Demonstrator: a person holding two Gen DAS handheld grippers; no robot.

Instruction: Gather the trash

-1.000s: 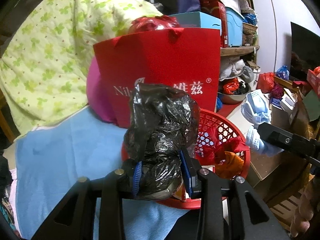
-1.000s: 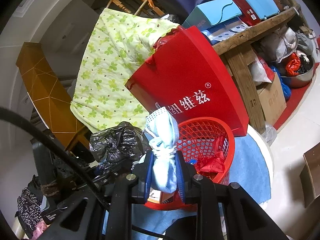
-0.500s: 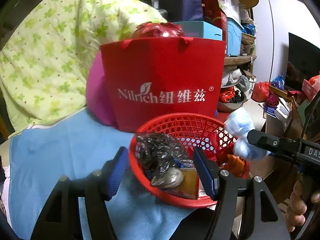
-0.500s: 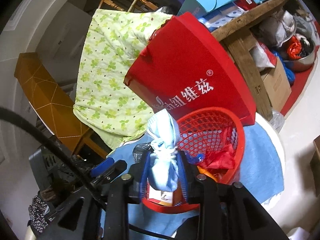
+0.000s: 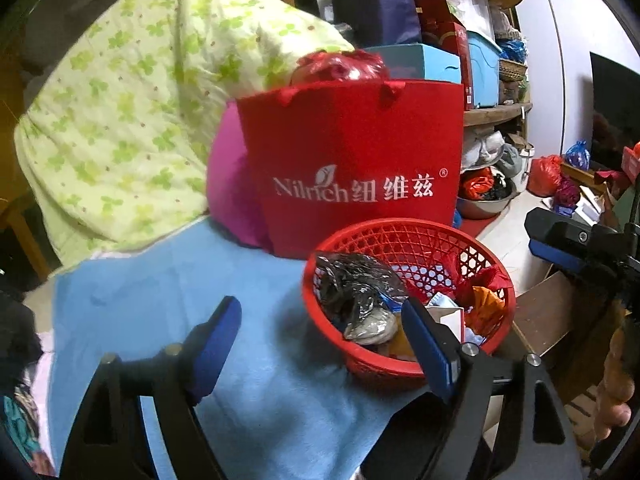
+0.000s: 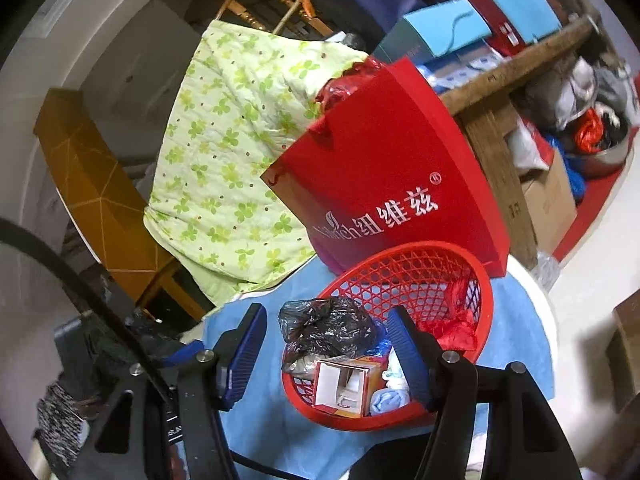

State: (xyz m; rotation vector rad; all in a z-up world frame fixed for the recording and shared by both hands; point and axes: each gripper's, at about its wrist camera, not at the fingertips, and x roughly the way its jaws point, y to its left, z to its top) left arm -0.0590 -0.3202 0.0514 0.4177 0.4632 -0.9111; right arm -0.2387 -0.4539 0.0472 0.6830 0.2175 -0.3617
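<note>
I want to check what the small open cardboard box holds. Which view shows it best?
The right wrist view: the small open cardboard box faces the camera inside the red mesh basket. The left wrist view shows only a corner behind a finger.

Red mesh basket (image 6: 484, 292) on blue cloth, holding crumpled black bag (image 6: 328, 328), open carton (image 6: 344, 384), red wrappers (image 5: 480, 280)

Left gripper (image 5: 320, 344): black angular frame, ribbed blue pads (image 5: 218, 340), silver screws. Right gripper (image 6: 326, 354): identical build, with black cable (image 6: 80, 284). Bare-skinned hand (image 5: 614, 392) at the left view's edge.
</note>
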